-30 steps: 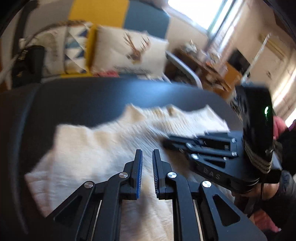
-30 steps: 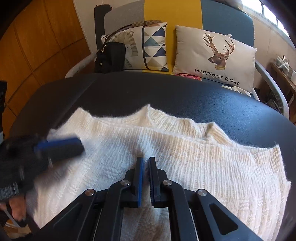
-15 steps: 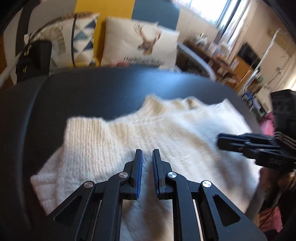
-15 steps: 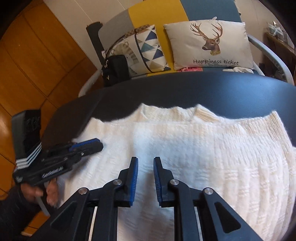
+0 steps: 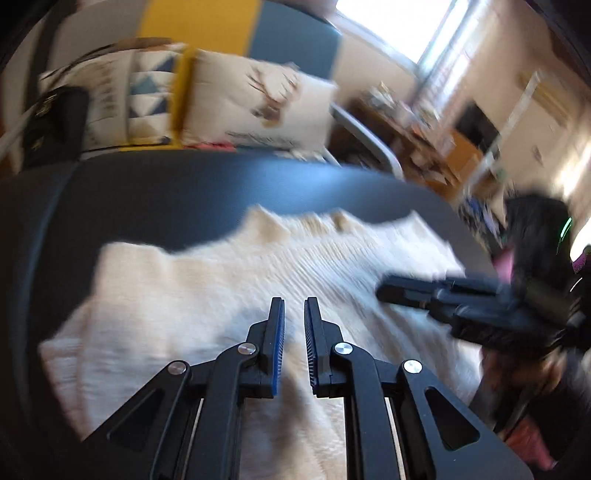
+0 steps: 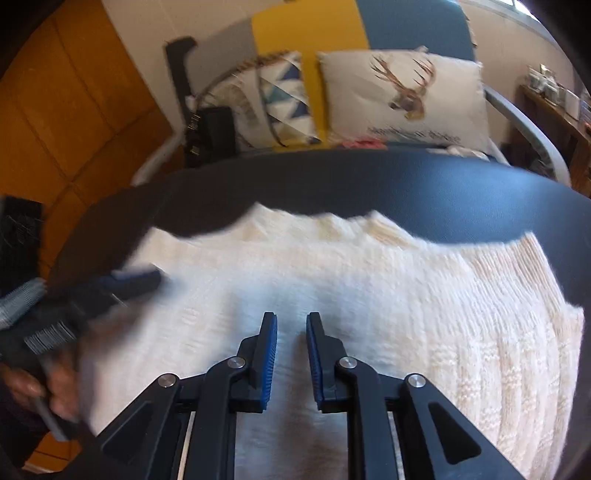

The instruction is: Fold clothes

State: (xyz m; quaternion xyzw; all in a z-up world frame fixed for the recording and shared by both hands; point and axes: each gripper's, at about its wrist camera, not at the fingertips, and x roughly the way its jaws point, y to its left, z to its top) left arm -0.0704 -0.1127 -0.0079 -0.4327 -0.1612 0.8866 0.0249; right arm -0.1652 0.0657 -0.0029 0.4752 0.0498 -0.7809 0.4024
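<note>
A cream knit sweater (image 5: 192, 295) lies spread flat on the round black table (image 5: 184, 192); it also shows in the right wrist view (image 6: 369, 288), collar toward the far edge. My left gripper (image 5: 294, 306) hovers over the sweater's middle, jaws slightly apart and empty. My right gripper (image 6: 291, 321) hovers over the sweater too, jaws slightly apart and empty. The right gripper shows blurred at the right of the left wrist view (image 5: 443, 295), over the sweater's right part. The left gripper shows blurred at the left of the right wrist view (image 6: 122, 284).
Behind the table stands a yellow and blue sofa (image 6: 314, 33) with a deer cushion (image 6: 402, 96), a triangle cushion (image 6: 273, 99) and a black bag (image 6: 210, 133). Wooden panelling (image 6: 74, 110) is at the left. A cluttered desk (image 5: 413, 129) is at the right.
Both grippers have shifted over the sweater and the views are blurred with motion. The right gripper's jaws opened from nearly shut to slightly apart.
</note>
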